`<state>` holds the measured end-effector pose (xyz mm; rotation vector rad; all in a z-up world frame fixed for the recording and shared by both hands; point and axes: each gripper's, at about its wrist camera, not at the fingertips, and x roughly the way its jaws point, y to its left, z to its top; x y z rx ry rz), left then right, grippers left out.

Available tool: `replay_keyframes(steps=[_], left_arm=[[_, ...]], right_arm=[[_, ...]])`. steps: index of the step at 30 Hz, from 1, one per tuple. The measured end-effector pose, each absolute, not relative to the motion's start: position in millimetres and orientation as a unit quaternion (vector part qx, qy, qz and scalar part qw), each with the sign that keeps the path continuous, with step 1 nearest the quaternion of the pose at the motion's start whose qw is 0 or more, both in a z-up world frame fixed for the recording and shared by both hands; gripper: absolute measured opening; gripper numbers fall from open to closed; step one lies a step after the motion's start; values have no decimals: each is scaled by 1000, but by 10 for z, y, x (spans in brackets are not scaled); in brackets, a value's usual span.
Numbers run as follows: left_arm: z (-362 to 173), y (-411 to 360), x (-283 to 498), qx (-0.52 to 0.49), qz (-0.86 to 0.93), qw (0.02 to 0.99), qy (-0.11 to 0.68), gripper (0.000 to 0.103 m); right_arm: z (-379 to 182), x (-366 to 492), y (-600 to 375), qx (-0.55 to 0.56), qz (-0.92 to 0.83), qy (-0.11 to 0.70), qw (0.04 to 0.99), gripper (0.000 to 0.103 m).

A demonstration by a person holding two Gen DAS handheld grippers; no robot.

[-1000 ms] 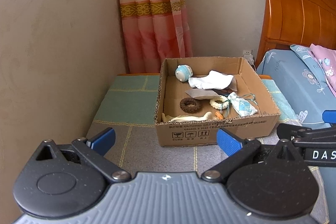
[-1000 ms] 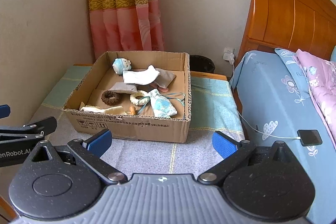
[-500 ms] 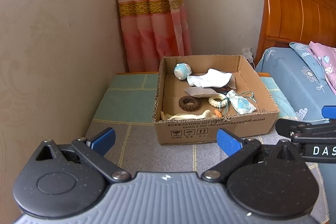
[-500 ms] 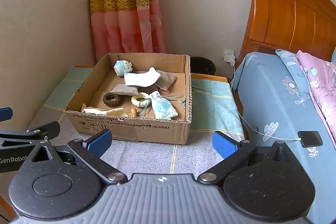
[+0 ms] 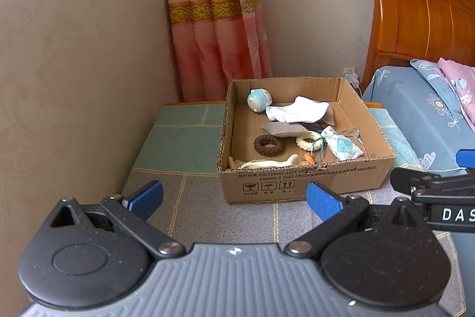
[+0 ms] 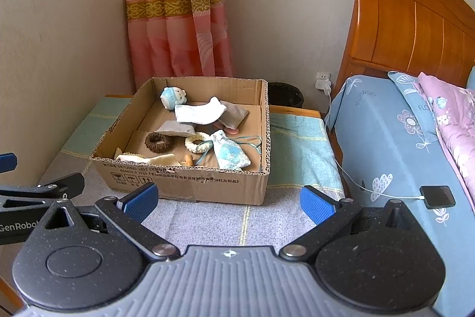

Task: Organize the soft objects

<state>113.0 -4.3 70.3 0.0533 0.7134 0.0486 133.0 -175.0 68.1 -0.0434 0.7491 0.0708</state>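
Observation:
A shallow cardboard box (image 5: 297, 183) (image 6: 190, 183) stands on a cloth-covered table. Inside lie a blue-and-white plush ball (image 5: 259, 100) (image 6: 173, 97), a white sock (image 5: 297, 112) (image 6: 199, 112), a grey cloth (image 5: 285, 129), a brown scrunchie (image 5: 268, 145) (image 6: 158, 141), a cream scrunchie (image 5: 308, 140) (image 6: 198, 143), a light-blue pouch with ribbon (image 5: 341, 144) (image 6: 230, 153) and a cream cloth (image 5: 267, 163) (image 6: 145, 159) at the front wall. My left gripper (image 5: 234, 198) and my right gripper (image 6: 227, 199) hover side by side in front of the box, both open and holding nothing.
The checked grey and green table cloth (image 5: 184, 138) ends at the wall on the left. A bed with a blue sheet (image 6: 394, 138) and wooden headboard (image 6: 409, 25) stands on the right, with a phone (image 6: 438, 196) charging on it. A pink curtain (image 6: 175, 20) hangs behind the box.
Both grippers have drawn back slightly from the box, which looks a little smaller and farther. Nothing in the box has moved.

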Motion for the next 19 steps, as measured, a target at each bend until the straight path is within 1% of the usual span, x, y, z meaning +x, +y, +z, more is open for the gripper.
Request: replay_keyframes(steps=[19], left_arm=[[730, -35, 1071, 28, 27, 937, 347, 102]], right_arm=[[686, 1297, -1752, -19, 36, 362, 931, 103]])
